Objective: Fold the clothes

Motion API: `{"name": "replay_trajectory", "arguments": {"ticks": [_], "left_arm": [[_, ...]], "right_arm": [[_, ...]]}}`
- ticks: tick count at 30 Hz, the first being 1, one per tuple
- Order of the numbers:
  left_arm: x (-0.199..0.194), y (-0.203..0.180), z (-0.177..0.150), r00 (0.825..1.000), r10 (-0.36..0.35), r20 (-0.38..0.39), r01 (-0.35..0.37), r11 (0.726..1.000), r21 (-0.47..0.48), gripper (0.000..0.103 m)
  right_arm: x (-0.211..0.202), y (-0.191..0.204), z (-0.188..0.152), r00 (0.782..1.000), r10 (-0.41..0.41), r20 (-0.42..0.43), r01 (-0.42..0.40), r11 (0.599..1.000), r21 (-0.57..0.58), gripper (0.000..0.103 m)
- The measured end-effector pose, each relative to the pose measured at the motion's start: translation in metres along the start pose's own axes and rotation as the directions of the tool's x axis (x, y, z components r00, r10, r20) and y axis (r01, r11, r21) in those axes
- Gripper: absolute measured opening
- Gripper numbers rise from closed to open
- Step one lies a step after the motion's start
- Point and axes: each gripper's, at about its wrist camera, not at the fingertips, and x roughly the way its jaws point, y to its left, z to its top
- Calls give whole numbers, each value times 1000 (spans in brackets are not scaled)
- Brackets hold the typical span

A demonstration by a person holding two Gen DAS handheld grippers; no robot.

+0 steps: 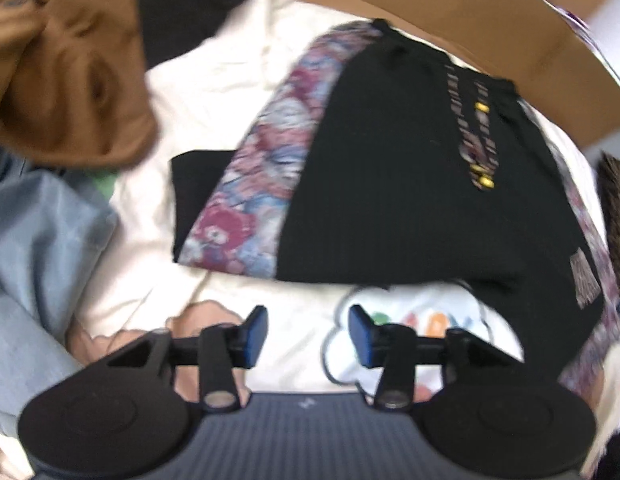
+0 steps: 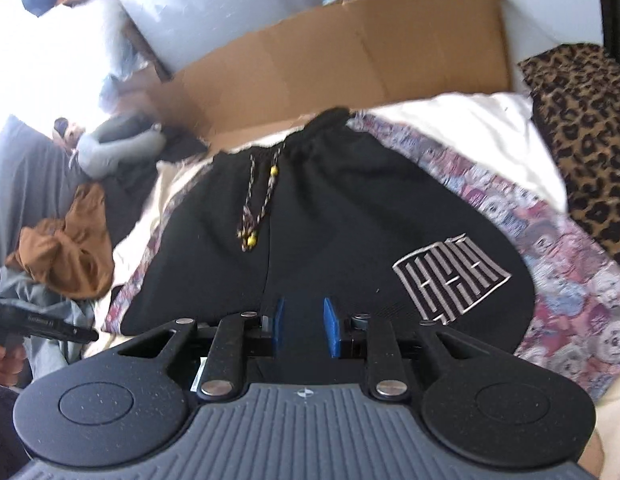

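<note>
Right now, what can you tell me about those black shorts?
The black shorts lie flat on a cream sheet, waistband away from the grippers. Patterned side panels edge both legs, a beaded drawstring hangs down the front, and a grey logo marks one leg. The right gripper sits at the hem.

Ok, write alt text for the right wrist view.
Black shorts with floral side panels, a yellow-beaded drawstring and a grey maze-like logo lie flat on a white sheet. The right gripper sits at their near hem, jaws partly open around black fabric. A cardboard sheet stands behind.
</note>
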Motion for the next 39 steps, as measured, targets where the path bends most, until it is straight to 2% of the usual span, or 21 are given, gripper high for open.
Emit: {"name": "replay_trajectory", "arguments": {"ticks": [5,12,14,15,16,22,27,33,39], "left_arm": [[22,24,1,999,3,43,2,994,-110,53],[51,52,3,995,3,101,22,969,-248,55],[54,51,3,993,6,120,25,968,-251,45],[55,50,4,992,5,128,27,967,-251,24],[55,48,5,992,-11,130,44,967,-251,8],[26,12,14,972,-92,217,131,977,-169,6],[8,-25,31,953,-166,252,192,978,-82,6],[7,-73,48,939,-243,244,248,969,11,6],[25,-113,57,934,-271,234,258,962,84,5]], "right_arm": [[19,3,-6,999,6,-44,-6,1000,-15,22],[35,13,-11,997,18,-73,-21,999,-42,22],[37,17,-12,996,20,-90,-26,998,-62,22],[38,18,-13,995,21,-99,-28,997,-72,22],[38,19,-13,994,22,-105,-30,997,-77,22],[35,12,-10,995,20,-98,-25,998,-50,23],[33,8,-9,997,15,-76,-17,999,-36,22],[28,3,-9,998,22,-54,-23,1000,-20,22],[27,-4,-9,999,23,-42,-23,1000,-5,22]]}}
